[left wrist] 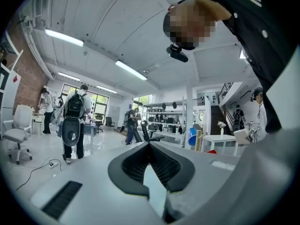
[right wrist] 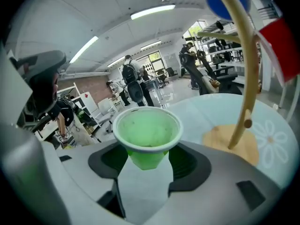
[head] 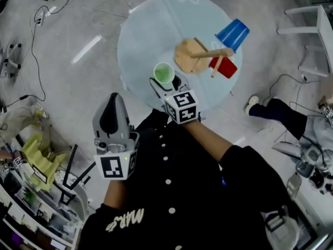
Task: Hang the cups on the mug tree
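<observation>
The right gripper (head: 167,83) is clamped on the translucent green plastic cup (head: 164,73). In the right gripper view the two dark pads press against the cup's (right wrist: 147,130) lower body from either side, and the cup stands upright with its mouth open upward, clear of the surface. The cup is held above the near edge of the round pale-blue table (head: 151,30), just beside the wooden mug tree (head: 200,55) with its round base.

A blue plastic cup (head: 232,34) sits at the top of the tree. A red plastic cup (head: 222,67) sits at a lower side peg, to the right of the stem.

The left gripper (head: 112,100) is off the table, over the floor at the person's left. Its jaws meet at the tips with nothing between them (left wrist: 150,144).
</observation>
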`<state>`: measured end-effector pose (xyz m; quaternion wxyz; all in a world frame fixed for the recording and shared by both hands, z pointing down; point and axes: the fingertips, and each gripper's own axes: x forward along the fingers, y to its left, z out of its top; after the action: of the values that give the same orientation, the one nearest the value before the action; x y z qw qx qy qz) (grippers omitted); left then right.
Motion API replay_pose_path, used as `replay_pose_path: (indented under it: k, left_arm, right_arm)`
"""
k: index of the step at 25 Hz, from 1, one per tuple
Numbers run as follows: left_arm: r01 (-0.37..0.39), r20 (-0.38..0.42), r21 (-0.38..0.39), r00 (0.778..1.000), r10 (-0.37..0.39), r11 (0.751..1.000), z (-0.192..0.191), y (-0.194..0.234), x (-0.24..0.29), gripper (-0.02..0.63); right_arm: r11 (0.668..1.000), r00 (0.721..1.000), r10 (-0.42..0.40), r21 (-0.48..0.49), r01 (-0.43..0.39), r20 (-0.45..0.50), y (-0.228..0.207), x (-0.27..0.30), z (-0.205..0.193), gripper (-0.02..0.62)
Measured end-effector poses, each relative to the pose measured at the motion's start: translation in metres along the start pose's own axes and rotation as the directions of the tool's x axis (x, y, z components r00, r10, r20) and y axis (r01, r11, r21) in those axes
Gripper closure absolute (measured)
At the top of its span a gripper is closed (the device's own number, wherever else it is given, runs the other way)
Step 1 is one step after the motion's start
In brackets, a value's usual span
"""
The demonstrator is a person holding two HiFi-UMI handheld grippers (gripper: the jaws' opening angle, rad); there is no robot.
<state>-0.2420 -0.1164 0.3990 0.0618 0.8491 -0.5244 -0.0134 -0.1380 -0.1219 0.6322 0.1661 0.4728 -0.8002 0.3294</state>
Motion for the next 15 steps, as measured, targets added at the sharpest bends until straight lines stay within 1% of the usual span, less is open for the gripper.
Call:
replay_pose_path:
  k: [2,7,9,12,15]
  left_arm:
    - [0.035,0.018,0.003,0.999,-0.035,0.999,0.007,-0.011,0.005,0.611]
    - [0.102,0.038,0.014,0.994,-0.103,0.995,0.027,-0.043,0.004,0.612]
    - [0.123,0.039,0.010,0.992,-0.123,0.992,0.032,-0.052,0.007,0.611]
    - [0.143,0.060,-0.004,0.988,-0.143,0.990,0.041,-0.063,0.011,0.611]
    - [0.171,0.087,0.006,0.981,-0.171,0.985,0.049,-0.073,0.017,0.611]
  right_arm:
    - [0.999,1.000,-0.016,0.033,0.016,0.016,-0.006,-0.015,0.005,0.322]
    - [0.998,0.999,-0.032,0.059,0.030,0.037,-0.002,-0.067,0.022,0.322]
    - [0.998,0.999,-0.040,0.053,0.038,0.037,-0.002,-0.085,0.031,0.322]
    - [0.997,0.997,-0.074,0.012,0.074,0.031,-0.003,-0.109,0.048,0.321]
    - [0.995,0.994,-0.101,0.001,0.101,0.043,-0.008,-0.127,0.072,0.321]
